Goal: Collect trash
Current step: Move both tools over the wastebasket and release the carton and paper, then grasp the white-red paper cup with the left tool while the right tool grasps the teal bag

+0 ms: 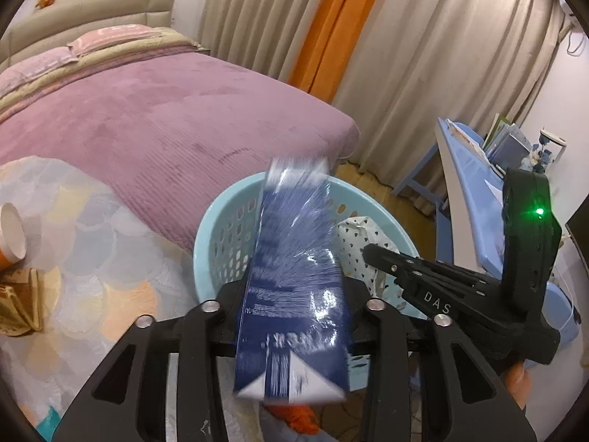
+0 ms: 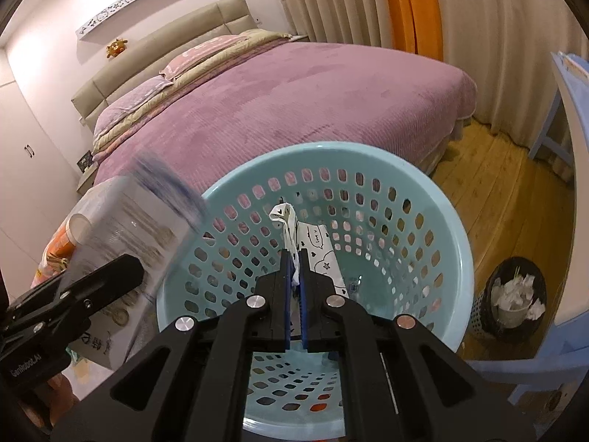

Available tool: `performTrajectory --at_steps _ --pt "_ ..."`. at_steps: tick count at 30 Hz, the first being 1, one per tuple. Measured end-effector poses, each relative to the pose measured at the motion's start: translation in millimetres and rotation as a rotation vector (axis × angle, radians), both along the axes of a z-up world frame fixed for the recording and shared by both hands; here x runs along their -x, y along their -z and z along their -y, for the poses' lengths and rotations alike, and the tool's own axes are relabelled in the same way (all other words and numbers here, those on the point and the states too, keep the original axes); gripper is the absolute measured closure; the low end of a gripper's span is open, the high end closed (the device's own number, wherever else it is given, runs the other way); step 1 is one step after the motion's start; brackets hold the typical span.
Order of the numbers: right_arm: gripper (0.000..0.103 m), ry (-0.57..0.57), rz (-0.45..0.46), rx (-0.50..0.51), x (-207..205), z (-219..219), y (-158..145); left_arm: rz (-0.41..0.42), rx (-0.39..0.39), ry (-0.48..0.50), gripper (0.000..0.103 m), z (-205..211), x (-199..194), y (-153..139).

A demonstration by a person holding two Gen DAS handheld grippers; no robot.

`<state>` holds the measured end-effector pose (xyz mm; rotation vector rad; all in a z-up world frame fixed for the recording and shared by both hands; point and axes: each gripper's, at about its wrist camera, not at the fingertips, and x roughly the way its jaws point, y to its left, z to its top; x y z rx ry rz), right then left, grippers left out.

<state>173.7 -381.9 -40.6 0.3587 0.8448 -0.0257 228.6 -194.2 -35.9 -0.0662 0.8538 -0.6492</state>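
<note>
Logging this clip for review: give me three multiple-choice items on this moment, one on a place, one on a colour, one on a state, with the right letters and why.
1. Where is the right gripper?
A. Over the light blue basket
B. Over the bed
C. Over the black bin

2. What colour is the carton between the left gripper's fingers?
A. Red
B. Dark blue
C. Green

3. How are the right gripper's jaws?
A. Wide open, empty
B. Out of view
C. Shut on the patterned white wrapper

Answers: 1 A, the basket's perforated wall surrounds its fingertips in the right wrist view. 2 B, the left wrist view shows a dark blue face with white print. 3 C, the blue pads pinch the wrapper.
</note>
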Motion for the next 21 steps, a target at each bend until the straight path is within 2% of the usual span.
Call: performTrajectory --at_steps 2,5,6,7,21 --pt "0.094 0.001 -0.007 -0.023 0.0 4.8 3.7 0.005 0.002 -0.006 0.054 -2.7 2.9 1.6" --pt "0.069 0.016 -0.002 -0.032 2.4 7.5 3.7 0.011 0.009 -0.016 0.045 -10.2 7.7 0.1" --pt "0.057 0.02 0.006 -0.03 4.4 7.3 2.4 0.014 0.013 -0.017 0.044 -11.9 9.3 -0.6" --pt "0.054 0.021 0.014 -0.029 5.8 7.2 1.7 0.017 0.017 -0.02 0.042 -15.6 11.0 -1.7" --pt "0.054 -0.07 0.07 -0.015 15.3 -24.8 -22.1 0.087 0.062 -0.09 0.04 -60.7 38.8 -27.5"
